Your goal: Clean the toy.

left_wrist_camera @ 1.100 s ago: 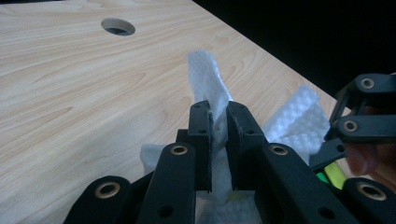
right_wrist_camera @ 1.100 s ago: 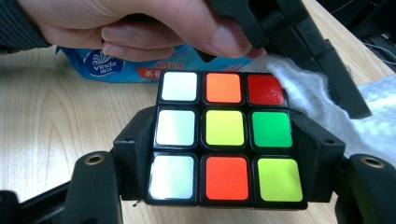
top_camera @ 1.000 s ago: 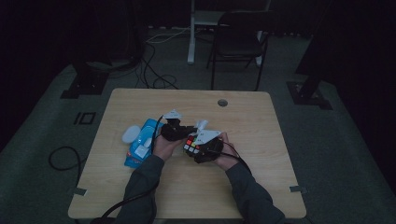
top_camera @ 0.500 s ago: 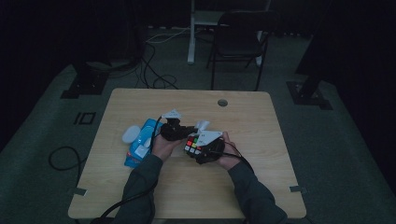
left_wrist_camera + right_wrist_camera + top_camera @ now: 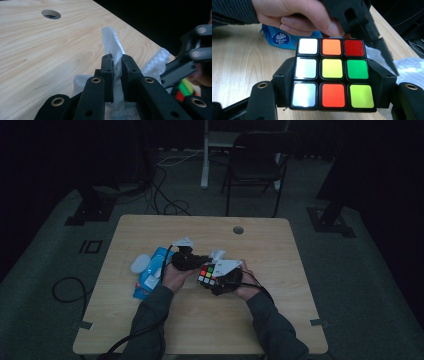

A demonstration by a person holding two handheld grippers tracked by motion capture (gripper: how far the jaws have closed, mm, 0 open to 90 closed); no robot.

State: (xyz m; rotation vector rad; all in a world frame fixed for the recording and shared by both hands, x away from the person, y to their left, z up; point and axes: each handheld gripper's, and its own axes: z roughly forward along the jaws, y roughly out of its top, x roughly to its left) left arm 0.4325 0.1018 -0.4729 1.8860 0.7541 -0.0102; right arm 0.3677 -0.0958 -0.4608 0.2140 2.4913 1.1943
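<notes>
2 hand-held grippers: left (image 5: 117, 67) pinches tissue (image 5: 112, 42), right (image 5: 332, 82) clamps cube (image 5: 332, 72)

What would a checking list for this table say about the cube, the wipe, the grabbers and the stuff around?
Surface: wooden table, round hole near far edge.
Job's things: Rubik's cube; white wipe.
Clutter: blue Vinda wipes pack, white lid-like object beside it.
Grippers: left gripper shut on the wipe; right gripper clamps the cube's sides.
Cables: one trails off the table's near edge; more on the floor.
Surroundings: dark room, chair behind.
</notes>
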